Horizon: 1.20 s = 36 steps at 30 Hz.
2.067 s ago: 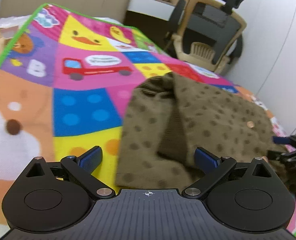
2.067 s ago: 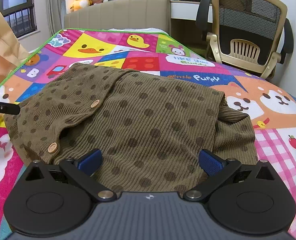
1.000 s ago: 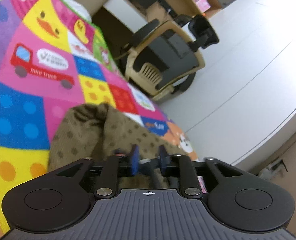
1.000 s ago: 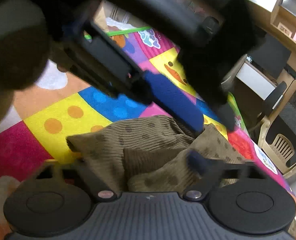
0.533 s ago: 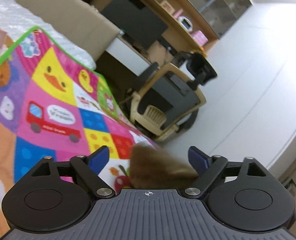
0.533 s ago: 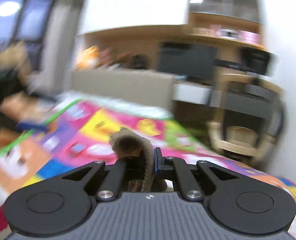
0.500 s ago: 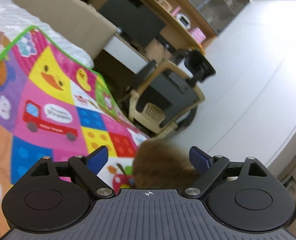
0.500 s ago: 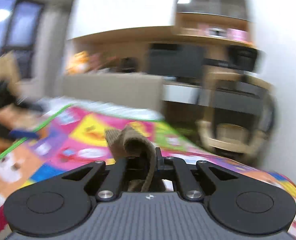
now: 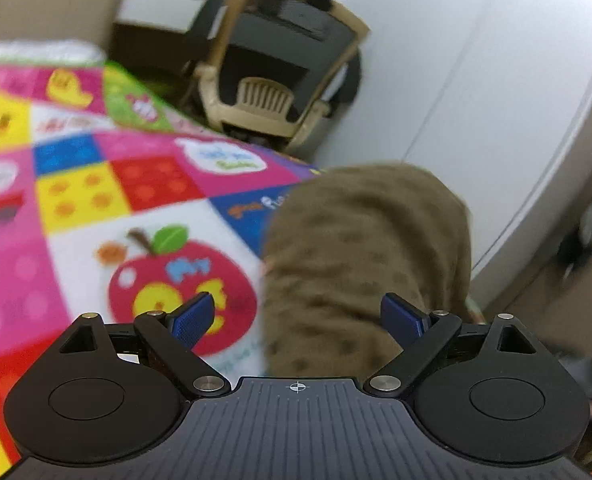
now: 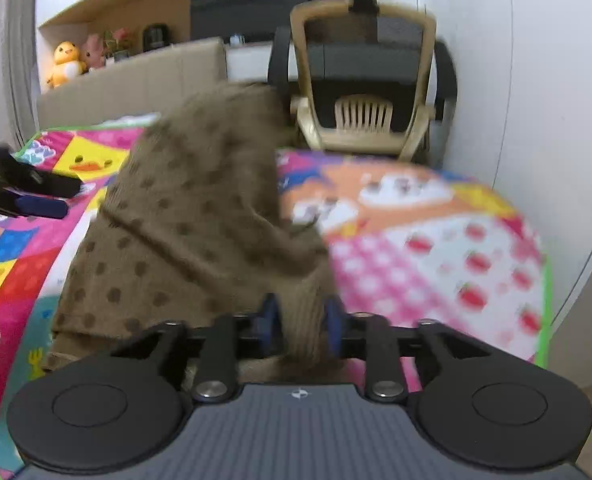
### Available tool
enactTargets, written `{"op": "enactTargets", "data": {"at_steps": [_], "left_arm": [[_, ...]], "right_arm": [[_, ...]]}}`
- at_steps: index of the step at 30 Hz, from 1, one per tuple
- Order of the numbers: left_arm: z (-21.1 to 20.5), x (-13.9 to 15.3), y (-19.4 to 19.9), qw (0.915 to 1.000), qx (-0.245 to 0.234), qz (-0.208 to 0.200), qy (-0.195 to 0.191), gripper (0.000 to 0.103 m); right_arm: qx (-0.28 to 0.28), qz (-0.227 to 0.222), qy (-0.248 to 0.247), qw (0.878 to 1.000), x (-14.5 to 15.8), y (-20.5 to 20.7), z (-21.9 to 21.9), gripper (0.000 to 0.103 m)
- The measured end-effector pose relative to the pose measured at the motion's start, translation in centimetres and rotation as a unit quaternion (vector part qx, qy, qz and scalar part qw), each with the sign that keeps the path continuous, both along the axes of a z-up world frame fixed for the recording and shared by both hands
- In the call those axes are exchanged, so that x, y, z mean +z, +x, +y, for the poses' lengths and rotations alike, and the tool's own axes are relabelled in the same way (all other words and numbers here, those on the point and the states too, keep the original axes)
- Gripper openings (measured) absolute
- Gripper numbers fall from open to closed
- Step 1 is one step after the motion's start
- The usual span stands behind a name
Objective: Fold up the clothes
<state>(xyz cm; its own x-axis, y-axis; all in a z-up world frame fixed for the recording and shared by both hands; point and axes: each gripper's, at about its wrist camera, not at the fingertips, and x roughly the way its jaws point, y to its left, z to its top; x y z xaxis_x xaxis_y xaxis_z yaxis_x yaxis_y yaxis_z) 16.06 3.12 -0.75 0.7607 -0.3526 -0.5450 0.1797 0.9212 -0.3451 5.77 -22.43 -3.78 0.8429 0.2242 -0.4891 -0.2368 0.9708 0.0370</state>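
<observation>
Bright cartoon play mat carries a brown dotted garment, bunched and blurred, toward 10 o'clock. Right gripper pinches a ribbed fold between its nearly closed jaws. Left gripper stands wide apart, gripping nothing, cloth at 1 o'clock.

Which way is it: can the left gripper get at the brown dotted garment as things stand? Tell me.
Probably yes. The left gripper is open, and the brown dotted garment hangs just ahead, toward its right finger, with nothing between. The right gripper is shut on its edge.
</observation>
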Motion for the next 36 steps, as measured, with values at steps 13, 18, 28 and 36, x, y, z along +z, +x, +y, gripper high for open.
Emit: {"op": "enactTargets", "data": {"at_steps": [13, 18, 28, 36], "left_arm": [[-8.4, -0.1, 2.0, 0.9855, -0.131, -0.044, 0.098, 0.086], [-8.3, -0.9, 1.8, 0.9847, -0.137, -0.044, 0.099, 0.086], [-6.6, -0.4, -0.7, 0.9802, -0.178, -0.055, 0.067, 0.091], [1.8, 2.9, -2.4, 0.9851, -0.134, -0.099, -0.044, 0.096]], "right_arm": [[0.107, -0.07, 0.095, 0.987, 9.5, 8.3, -0.5, 0.078], [0.151, 0.003, 0.141, 0.979, 7.3, 10.7, 1.7, 0.088], [0.172, 0.09, 0.089, 0.977, 4.0, 14.3, 6.5, 0.012], [0.12, 0.028, 0.09, 0.988, 6.8, 9.8, -0.7, 0.007]]}}
